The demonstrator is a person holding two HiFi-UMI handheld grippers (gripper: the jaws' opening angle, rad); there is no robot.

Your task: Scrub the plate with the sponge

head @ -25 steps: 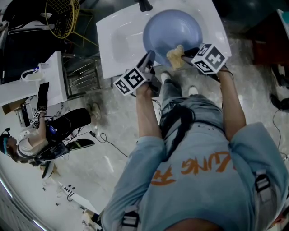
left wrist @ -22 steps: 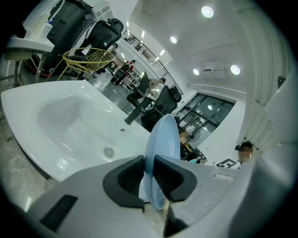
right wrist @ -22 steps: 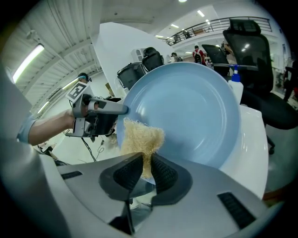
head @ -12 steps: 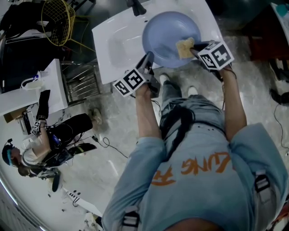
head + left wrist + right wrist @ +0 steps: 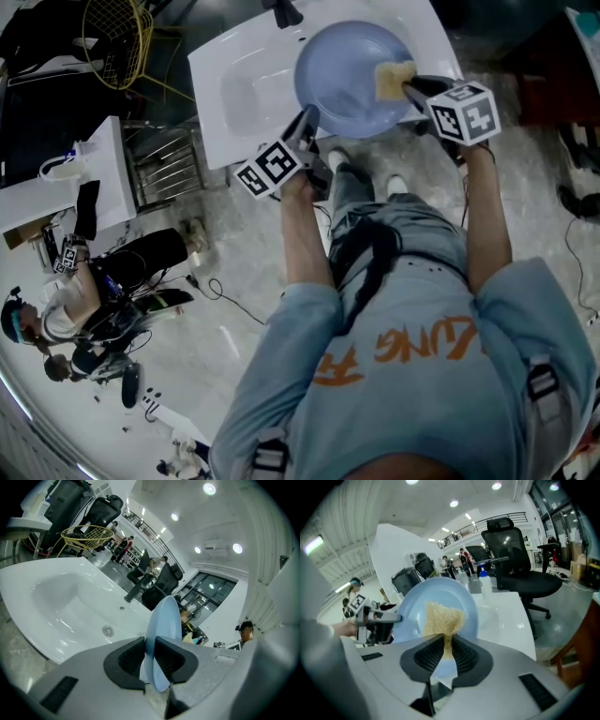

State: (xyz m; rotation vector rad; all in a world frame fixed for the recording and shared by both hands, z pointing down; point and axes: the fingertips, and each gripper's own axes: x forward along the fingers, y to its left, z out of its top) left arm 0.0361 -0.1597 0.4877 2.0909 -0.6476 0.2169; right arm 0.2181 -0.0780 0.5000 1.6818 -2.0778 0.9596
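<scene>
The left hand-held gripper (image 5: 151, 656) pinched the near rim of the blue plate (image 5: 347, 80). The rim sat right between its two jaws. The plate was held up over the white sink (image 5: 234, 94). The right hand-held gripper (image 5: 447, 654) pinched the yellow sponge (image 5: 440, 618). The sponge stuck out past the jaws and pressed against the plate's face, near the plate's right side in the head view.
</scene>
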